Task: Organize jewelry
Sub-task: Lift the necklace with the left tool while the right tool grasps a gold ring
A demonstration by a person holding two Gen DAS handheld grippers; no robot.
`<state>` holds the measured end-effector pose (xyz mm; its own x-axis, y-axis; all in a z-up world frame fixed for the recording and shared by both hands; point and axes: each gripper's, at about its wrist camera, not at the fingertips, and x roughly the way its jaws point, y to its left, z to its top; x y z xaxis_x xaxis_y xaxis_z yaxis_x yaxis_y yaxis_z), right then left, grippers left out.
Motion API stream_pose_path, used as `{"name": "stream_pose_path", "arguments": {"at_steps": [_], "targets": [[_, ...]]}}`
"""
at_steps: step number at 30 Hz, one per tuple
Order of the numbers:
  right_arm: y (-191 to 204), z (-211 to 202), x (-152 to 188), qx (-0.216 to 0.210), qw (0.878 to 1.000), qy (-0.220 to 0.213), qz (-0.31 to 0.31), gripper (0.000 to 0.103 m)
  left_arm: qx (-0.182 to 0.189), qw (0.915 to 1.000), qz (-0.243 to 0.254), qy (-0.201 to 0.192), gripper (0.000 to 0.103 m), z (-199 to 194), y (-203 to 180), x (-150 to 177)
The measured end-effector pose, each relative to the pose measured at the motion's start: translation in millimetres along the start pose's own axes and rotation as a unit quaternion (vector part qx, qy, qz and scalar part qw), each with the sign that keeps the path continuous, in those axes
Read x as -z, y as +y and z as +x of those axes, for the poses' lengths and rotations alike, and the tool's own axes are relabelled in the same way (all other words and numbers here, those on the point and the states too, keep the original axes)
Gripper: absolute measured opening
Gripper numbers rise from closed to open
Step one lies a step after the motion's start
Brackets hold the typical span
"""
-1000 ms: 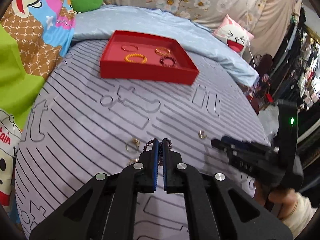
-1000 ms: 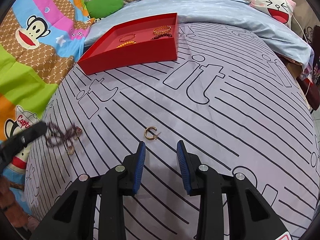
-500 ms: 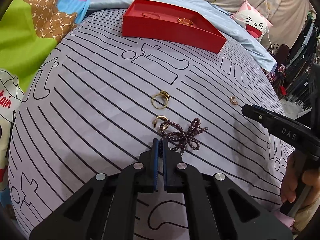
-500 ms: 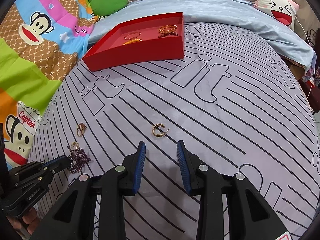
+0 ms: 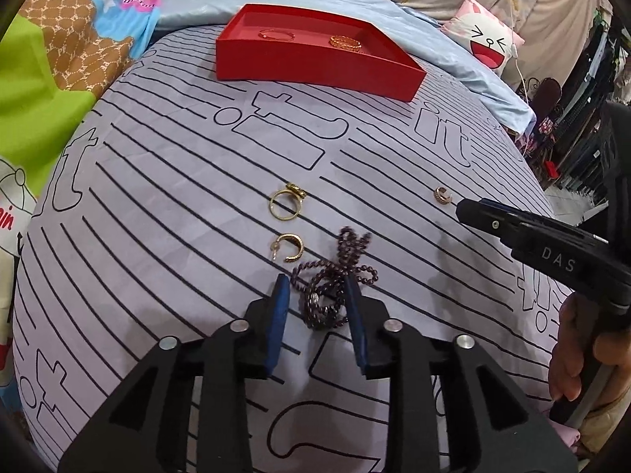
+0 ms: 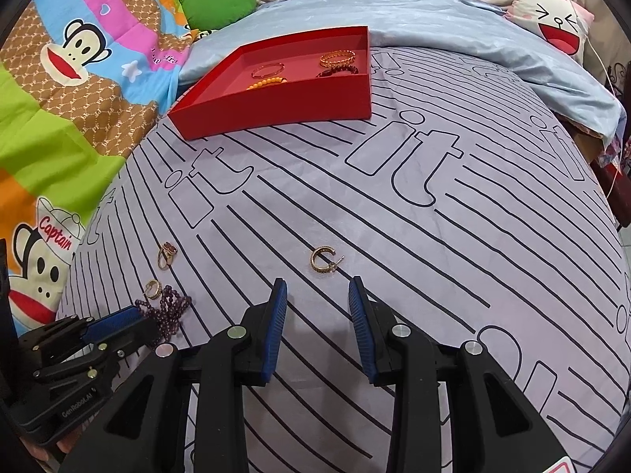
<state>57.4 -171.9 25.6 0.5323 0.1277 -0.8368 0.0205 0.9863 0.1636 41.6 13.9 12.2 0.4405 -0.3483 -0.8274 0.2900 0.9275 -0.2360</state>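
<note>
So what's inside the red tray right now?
Inside the red tray the right wrist view shows four bracelets: thin pink, gold chain, orange beaded and dark red beaded. Its near wall hides the front strip of floor.

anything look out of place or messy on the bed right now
Yes. The dark purple bead strand lies in a tangled heap on the striped grey bedsheet, between the opening jaws of the left gripper. Three small gold pieces lie loose nearby, outside the red tray.

striped bed cover (image 6: 394,236) carries red tray (image 6: 276,106), ring (image 5: 284,204), earrings (image 6: 324,260), beads (image 5: 335,276).
</note>
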Motion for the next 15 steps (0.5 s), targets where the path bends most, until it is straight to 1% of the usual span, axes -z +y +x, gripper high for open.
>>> {"name": "stream_pose_path", "arguments": {"at_steps": [3, 5, 6, 7, 10, 15], "targets": [[1, 1, 0, -0.001, 1.0, 0.001, -0.001, 0.033, 0.0, 1.0, 0.003, -0.002, 0.028, 5, -1, -1], [2, 0, 0, -0.002, 1.0, 0.001, -0.003, 0.033, 0.006, 1.0, 0.007, 0.0, 0.02, 6, -3, -2], [3, 0, 0, -0.002, 1.0, 0.001, -0.004, 0.033, 0.012, 0.9999, 0.006, 0.002, 0.011, 6, -2, -2], [4, 0, 0, -0.002, 1.0, 0.001, -0.005, 0.033, 0.017, 0.9998, 0.006, 0.005, 0.009, 7, -2, -2], [8, 0, -2, -0.005, 1.0, 0.001, -0.009, 0.033, 0.021, 0.9998, 0.004, 0.0, 0.007, 2, -2, 0], [21, 3, -5, -0.016, 1.0, 0.003, -0.023, 0.033, 0.015, 0.9998, -0.005, -0.015, 0.007, -14, 5, 0]]}}
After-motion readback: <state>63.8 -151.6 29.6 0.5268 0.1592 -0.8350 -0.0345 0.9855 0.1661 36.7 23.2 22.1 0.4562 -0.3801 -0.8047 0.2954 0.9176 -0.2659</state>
